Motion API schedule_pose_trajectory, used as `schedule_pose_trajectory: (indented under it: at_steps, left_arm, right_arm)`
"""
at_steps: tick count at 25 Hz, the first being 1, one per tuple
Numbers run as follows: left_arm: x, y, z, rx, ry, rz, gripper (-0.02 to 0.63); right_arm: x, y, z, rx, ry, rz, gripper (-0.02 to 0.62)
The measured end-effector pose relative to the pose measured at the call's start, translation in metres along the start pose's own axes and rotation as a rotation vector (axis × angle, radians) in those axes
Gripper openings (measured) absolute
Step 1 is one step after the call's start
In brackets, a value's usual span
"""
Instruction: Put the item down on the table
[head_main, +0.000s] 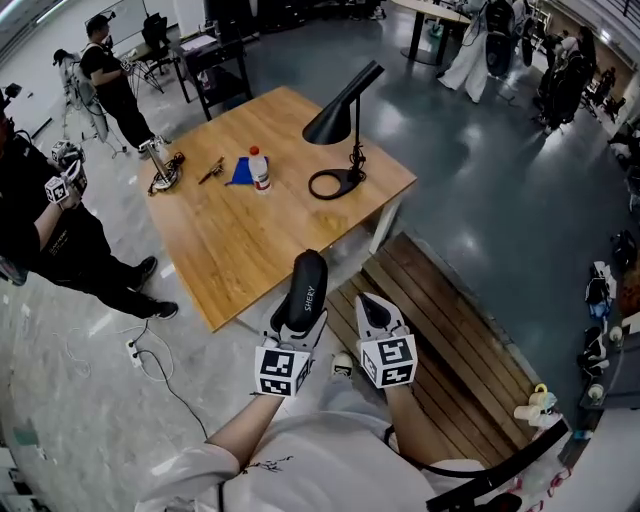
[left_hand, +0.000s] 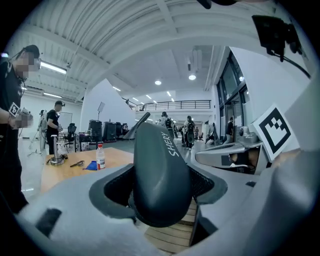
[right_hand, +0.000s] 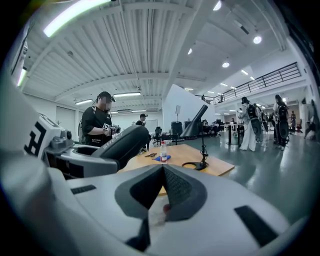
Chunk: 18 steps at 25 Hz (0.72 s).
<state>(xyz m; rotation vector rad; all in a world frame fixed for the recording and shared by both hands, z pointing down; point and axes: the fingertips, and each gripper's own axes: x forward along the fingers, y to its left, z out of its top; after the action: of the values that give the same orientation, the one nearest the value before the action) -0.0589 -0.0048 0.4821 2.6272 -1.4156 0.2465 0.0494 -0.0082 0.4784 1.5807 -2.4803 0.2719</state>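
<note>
Our left gripper (head_main: 297, 332) is clamping its jaws on a dark oblong case (head_main: 306, 288), and we are holding it in the air at the near edge of the wooden table (head_main: 230, 260). Just beside it, our right gripper (head_main: 371, 310) is holding nothing, jaws pressed together. Farther away, a black lamp (head_main: 340, 120) and a small bottle (head_main: 260, 168) are standing on the table.

A big open research hall, lab-like: a polished grey concrete floor (head_main: 500, 150), a high white ribbed ceiling (right_hand: 140, 50) with strip lights (right_hand: 75, 20), and a railed mezzanine (left_hand: 175, 105). A wooden table (head_main: 240, 240) with a black desk lamp (head_main: 340, 120) stands mid-floor. Other people (head_main: 110, 80) stand about, one (head_main: 40, 230) holding a marker-cube rig (head_main: 65, 185)
</note>
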Motion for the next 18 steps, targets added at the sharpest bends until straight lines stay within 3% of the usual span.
schedule_pose_trajectory:
  at_steps: [7, 12, 18]
  left_arm:
    - [0.090, 0.020, 0.026, -0.017, 0.003, 0.073, 0.330]
    - [0.118, 0.032, 0.044, -0.021, -0.009, 0.109, 0.330]
    - [0.144, 0.040, 0.056, -0.004, -0.012, 0.092, 0.330]
  right_arm:
    - [0.070, -0.065, 0.019, 0.002, 0.019, 0.075, 0.002]
    - [0.095, -0.081, 0.038, -0.011, 0.014, 0.107, 0.002]
    - [0.119, -0.094, 0.049, -0.002, 0.013, 0.105, 0.002]
